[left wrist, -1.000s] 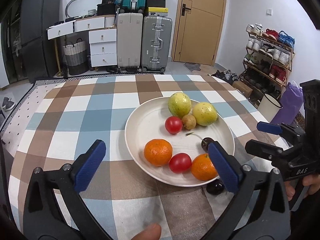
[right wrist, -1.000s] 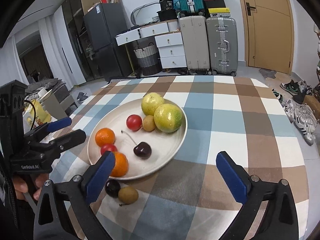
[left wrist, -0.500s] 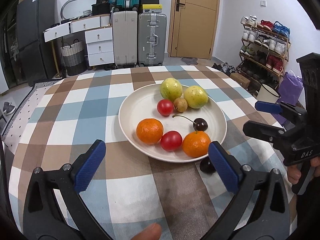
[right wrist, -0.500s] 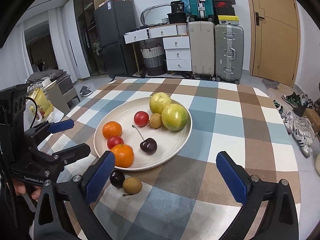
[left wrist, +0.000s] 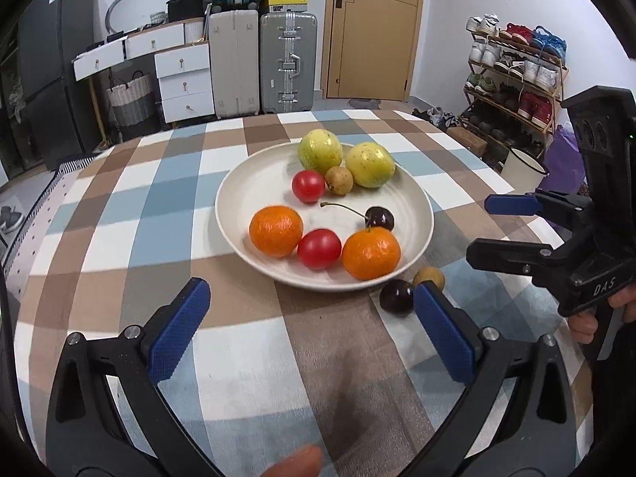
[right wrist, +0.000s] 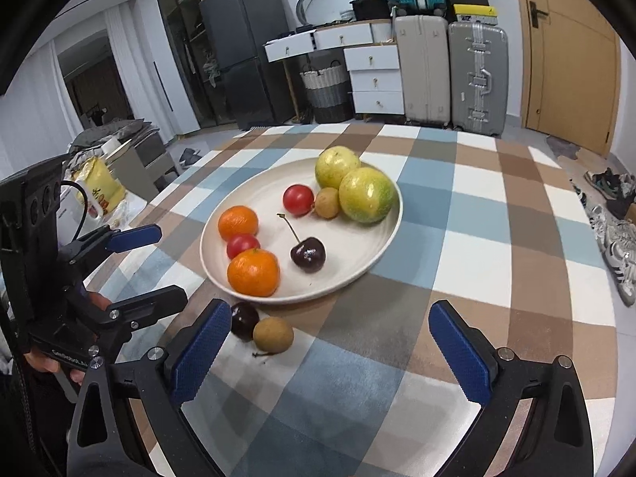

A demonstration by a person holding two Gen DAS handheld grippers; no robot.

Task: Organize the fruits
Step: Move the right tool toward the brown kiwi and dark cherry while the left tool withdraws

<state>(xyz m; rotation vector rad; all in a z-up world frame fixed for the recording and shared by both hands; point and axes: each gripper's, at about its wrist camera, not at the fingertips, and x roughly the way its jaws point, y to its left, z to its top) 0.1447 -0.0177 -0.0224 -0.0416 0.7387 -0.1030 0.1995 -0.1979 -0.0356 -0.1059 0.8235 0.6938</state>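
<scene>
Just beside jaws — cherry [right wrist: 244,320], longan [right wrist: 273,335].

Left tongs [left wrist: 310,330] gaping, right tongs [right wrist: 330,349] likewise (both empty).

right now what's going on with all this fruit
A person holds two tongs over a checked table, both open and empty. The left tongs and right tongs hover near the plate, which holds most of the fruit. A dark cherry and a small brown fruit lie loose on the cloth beside the plate's rim, not yet picked up.
</scene>
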